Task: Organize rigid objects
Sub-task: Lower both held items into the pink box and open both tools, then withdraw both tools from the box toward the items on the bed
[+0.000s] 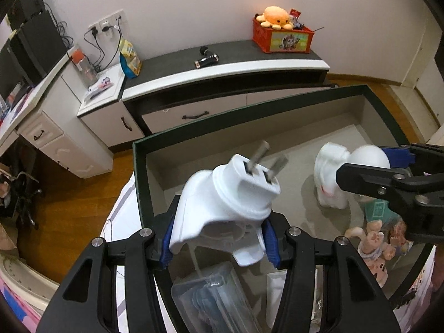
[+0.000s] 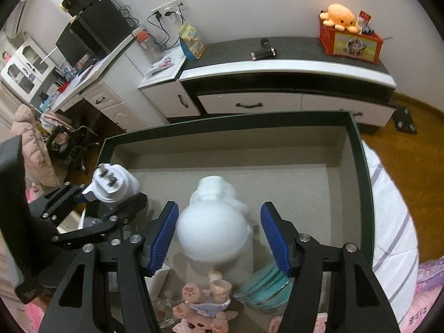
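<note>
My left gripper (image 1: 217, 242) is shut on a white plug adapter (image 1: 230, 197) with two metal prongs pointing up, held over the near left corner of the dark green box (image 1: 249, 112); it also shows in the right wrist view (image 2: 113, 187). My right gripper (image 2: 219, 236) is open, its blue pads (image 2: 162, 238) on either side of a white round-headed figurine (image 2: 213, 226) standing on the box floor, with a gap at each side. The figurine also shows in the left wrist view (image 1: 333, 174).
Inside the box lie a clear plastic case (image 1: 211, 299), a pink bunny figure (image 2: 205, 305), a teal round item (image 2: 263, 285) and a white packet (image 1: 276, 297). Behind stands a low cabinet (image 2: 288, 66) with a red crate (image 2: 349, 43). A striped bedcover (image 2: 391, 222) lies to the right.
</note>
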Tool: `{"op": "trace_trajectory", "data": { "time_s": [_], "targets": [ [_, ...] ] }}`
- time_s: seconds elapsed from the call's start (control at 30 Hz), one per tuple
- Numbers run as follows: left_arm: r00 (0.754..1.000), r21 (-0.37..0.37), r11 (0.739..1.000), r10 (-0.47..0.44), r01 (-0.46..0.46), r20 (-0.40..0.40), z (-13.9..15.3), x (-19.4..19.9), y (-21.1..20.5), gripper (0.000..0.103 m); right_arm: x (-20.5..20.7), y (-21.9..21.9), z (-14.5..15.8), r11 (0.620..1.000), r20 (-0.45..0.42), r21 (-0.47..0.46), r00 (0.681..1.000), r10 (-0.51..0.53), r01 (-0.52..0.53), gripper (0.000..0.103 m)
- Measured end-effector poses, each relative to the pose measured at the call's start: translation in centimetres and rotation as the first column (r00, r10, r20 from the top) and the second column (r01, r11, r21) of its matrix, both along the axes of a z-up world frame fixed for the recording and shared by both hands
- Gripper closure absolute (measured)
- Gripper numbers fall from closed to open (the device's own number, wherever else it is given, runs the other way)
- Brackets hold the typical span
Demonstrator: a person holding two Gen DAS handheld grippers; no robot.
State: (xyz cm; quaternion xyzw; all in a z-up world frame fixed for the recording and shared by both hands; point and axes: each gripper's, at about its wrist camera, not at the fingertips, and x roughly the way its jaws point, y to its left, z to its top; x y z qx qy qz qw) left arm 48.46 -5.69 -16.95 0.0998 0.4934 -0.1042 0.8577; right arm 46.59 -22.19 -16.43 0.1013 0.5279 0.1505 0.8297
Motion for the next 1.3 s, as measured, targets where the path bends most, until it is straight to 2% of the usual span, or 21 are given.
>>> {"op": "trace_trajectory", "data": {
  "time_s": [0.07,0.2,0.23,0.67,0.93,1.07,1.3],
  "targets": [
    [1.0,0.002,1.0,0.005,-0.005,-0.007,-0.1,0.1,-0.1,0.049,0.2,-0.1,0.1,1.0,-0.003,0.011,1.0,-0.004,0.004,0.033],
    [1.0,-0.02,1.0,-0.008,0.008,-0.027,0.1,0.0,-0.5,0.028,0.0,0.2,0.1,1.0,-0.005,-0.008,1.0,0.004,-0.004,0.031],
    [1.0,-0.026,1.0,-0.011,0.011,-0.024,0.2,-0.1,-0.5,0.027,-0.1,0.3,0.2,1.0,-0.003,-0.019,1.0,0.0,0.0,0.031],
    [0.998,-0.031,0.999,0.034,-0.033,0.059,3.1,-2.5,0.9,0.027,-2.6,0.3,2.8,0.999,0.067,-0.043,0.998,-0.016,0.019,0.031],
    [0.984,-0.059,0.997,0.065,-0.056,0.167,6.2,-7.5,2.3,0.027,-7.1,0.8,5.9,0.999,0.168,-0.05,0.986,-0.009,0.018,0.031],
    [0.973,-0.092,0.994,0.078,-0.059,0.216,7.8,-11.0,3.0,0.026,-10.6,0.8,7.0,1.0,0.177,-0.001,0.984,0.009,-0.008,0.031],
    [0.946,-0.118,0.992,0.08,-0.044,0.315,10.2,-17.9,3.4,0.023,-17.8,1.4,9.2,0.999,0.266,-0.044,0.963,0.033,-0.022,0.03]
  ]
}}
